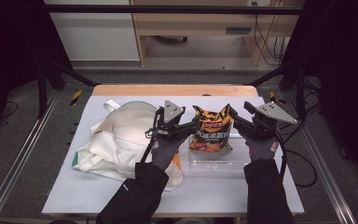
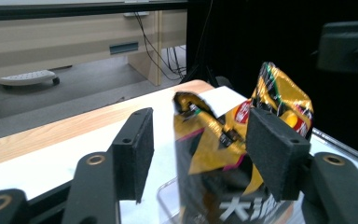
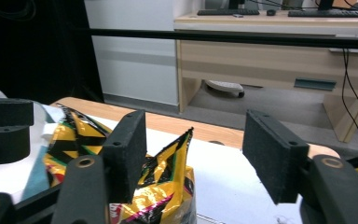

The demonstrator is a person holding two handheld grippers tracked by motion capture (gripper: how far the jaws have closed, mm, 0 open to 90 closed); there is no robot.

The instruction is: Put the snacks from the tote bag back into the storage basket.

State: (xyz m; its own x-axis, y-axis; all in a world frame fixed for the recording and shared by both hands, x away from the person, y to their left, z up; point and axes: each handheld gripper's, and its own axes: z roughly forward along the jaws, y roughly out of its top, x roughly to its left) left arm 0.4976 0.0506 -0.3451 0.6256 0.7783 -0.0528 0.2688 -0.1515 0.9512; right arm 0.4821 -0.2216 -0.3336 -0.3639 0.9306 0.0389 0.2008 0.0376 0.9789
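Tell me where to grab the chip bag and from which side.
Pinch the two upturned top corners of the chip bag, one gripper from each side. It stands upright in the clear tray, and those flat crimped corners stick up free and fit between open jaws.

Mounted high on the person's side, looking forward and down over the whole table, with the chip bag near centre. Left gripper view: set close at the chip bag, facing across it toward the far desk. Right gripper view: close beside the same bag, facing that desk; bag shared by all three.
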